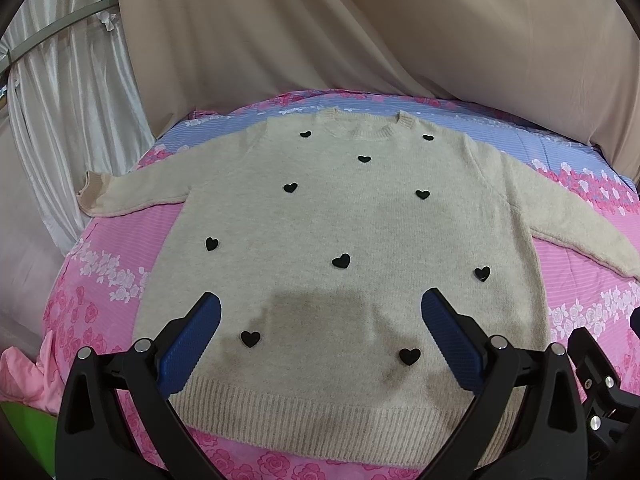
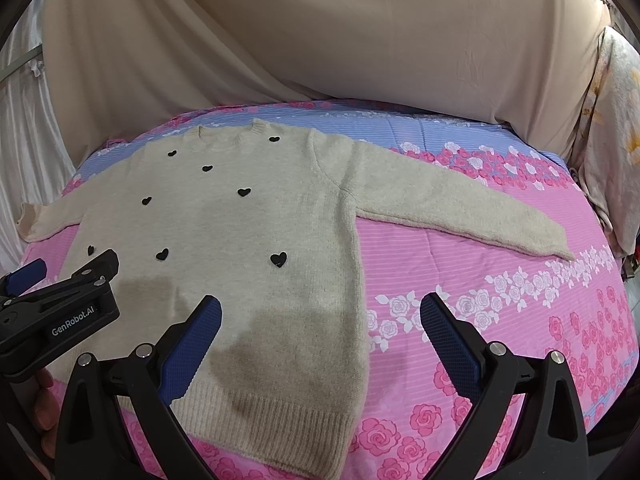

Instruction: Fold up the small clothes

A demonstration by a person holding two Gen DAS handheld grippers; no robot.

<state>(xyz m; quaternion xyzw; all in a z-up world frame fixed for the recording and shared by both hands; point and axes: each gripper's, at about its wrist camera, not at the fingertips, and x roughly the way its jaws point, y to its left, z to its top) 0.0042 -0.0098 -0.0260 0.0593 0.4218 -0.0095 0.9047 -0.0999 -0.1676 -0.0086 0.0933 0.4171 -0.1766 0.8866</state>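
Observation:
A cream knit sweater with small black hearts lies flat and face up on the bed, both sleeves spread out sideways, ribbed hem nearest me. My left gripper is open and empty, hovering over the lower middle of the sweater. My right gripper is open and empty above the sweater's lower right corner and the bedsheet beside it. The right sleeve stretches to the right. The left gripper's body shows at the left of the right wrist view.
The bed is covered by a pink and blue rose-print sheet. A beige draped cloth hangs behind the bed. White curtains hang at the left. A floral cloth hangs at the right edge.

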